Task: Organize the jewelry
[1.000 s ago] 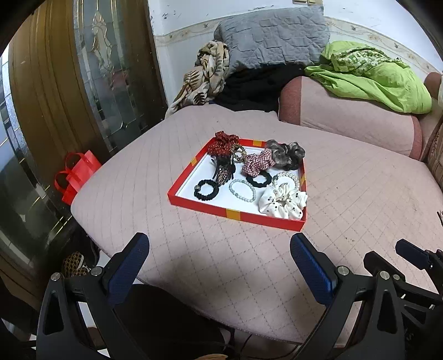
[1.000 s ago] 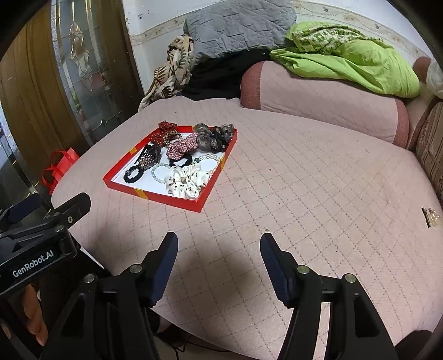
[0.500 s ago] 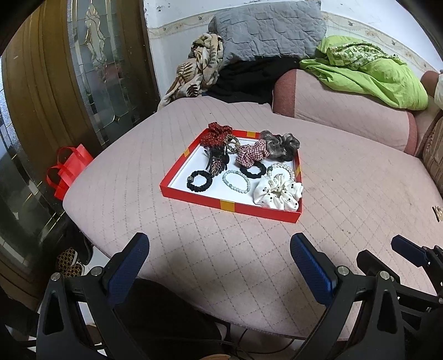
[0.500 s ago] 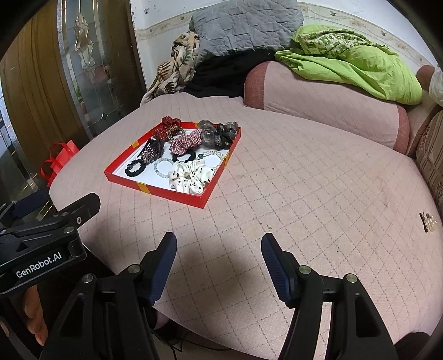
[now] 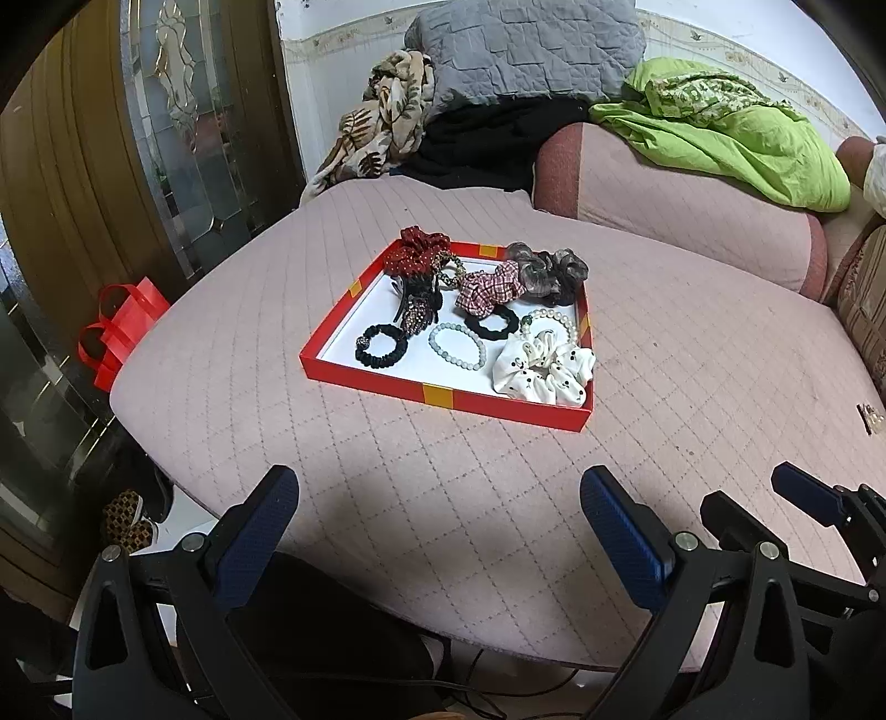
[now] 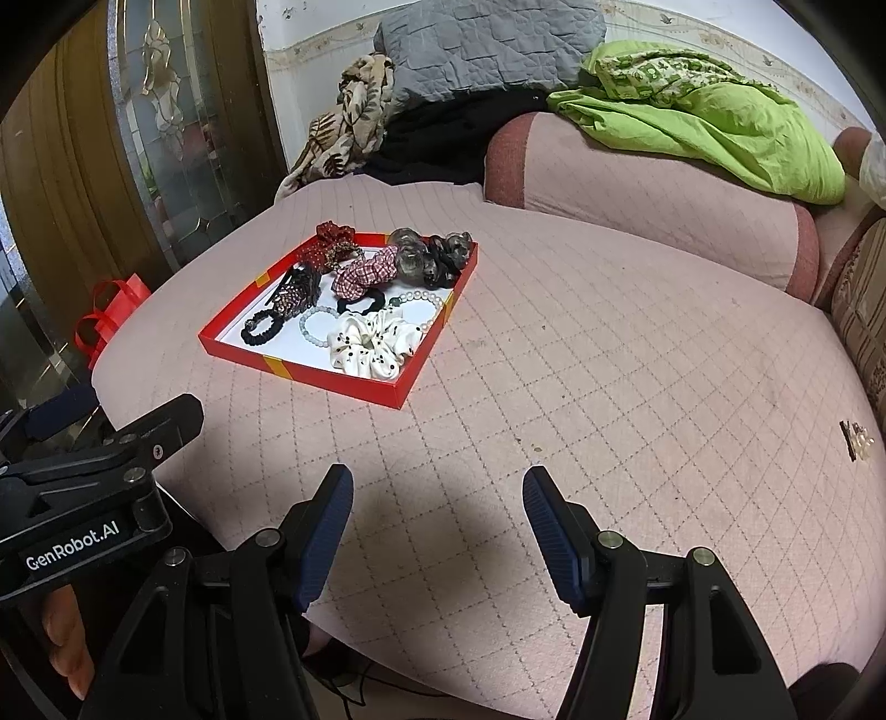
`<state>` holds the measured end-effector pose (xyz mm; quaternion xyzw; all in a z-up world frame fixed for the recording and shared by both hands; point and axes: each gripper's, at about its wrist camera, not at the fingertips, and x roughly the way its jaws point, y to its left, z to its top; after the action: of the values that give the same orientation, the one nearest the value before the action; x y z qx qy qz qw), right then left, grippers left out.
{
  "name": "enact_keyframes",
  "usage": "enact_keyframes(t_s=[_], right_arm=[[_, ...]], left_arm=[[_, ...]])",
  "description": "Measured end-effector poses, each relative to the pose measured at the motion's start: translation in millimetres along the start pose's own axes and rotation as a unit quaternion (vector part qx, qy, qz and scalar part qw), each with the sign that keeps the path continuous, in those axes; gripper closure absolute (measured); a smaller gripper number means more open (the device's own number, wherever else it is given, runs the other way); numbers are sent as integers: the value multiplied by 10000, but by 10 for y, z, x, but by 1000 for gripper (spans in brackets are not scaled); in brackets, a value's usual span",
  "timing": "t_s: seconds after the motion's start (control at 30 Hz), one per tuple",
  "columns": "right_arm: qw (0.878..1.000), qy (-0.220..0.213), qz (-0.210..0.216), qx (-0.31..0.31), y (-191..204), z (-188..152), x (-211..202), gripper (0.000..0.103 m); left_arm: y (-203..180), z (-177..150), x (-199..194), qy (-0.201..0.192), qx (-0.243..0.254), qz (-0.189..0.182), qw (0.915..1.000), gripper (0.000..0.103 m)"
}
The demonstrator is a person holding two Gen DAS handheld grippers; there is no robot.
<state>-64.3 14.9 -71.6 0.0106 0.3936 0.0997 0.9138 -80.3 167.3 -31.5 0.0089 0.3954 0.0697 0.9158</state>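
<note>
A red tray [image 5: 443,396] [image 6: 310,374] with a white floor lies on the pink quilted bed. It holds several hair ties and bracelets: a white dotted scrunchie [image 5: 545,368] [image 6: 372,340], a black hair tie [image 5: 381,346], a pale bead bracelet [image 5: 457,344], a plaid scrunchie [image 5: 490,288], a grey scrunchie [image 5: 545,268] and a red scrunchie [image 5: 415,250]. My left gripper [image 5: 437,523] is open and empty, near the bed's front edge, short of the tray. My right gripper [image 6: 437,507] is open and empty, to the right of the tray. A small clip [image 6: 855,440] lies at the far right.
A pink bolster [image 5: 664,205], a green blanket [image 5: 731,144] and a grey cushion [image 5: 526,50] lie at the back. A red bag [image 5: 119,327] and a glass door [image 5: 188,127] are at the left. Shoes [image 5: 127,526] sit on the floor below the bed edge.
Both grippers have risen and tilted a little, so the tray sits slightly lower and nearer in view. Both stay open and empty. Nothing in the tray has moved.
</note>
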Motion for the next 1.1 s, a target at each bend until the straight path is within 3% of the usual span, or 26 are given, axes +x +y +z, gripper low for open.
enact_keyframes(t_s=[0.6, 1.1], right_arm=[[9999, 38, -102, -80, 64, 10, 31, 34], [9992, 50, -329, -227, 98, 26, 63, 33]], left_arm=[[38, -38, 86, 258, -137, -240, 9993, 2], [223, -56, 177, 384, -348, -191, 9985, 2]])
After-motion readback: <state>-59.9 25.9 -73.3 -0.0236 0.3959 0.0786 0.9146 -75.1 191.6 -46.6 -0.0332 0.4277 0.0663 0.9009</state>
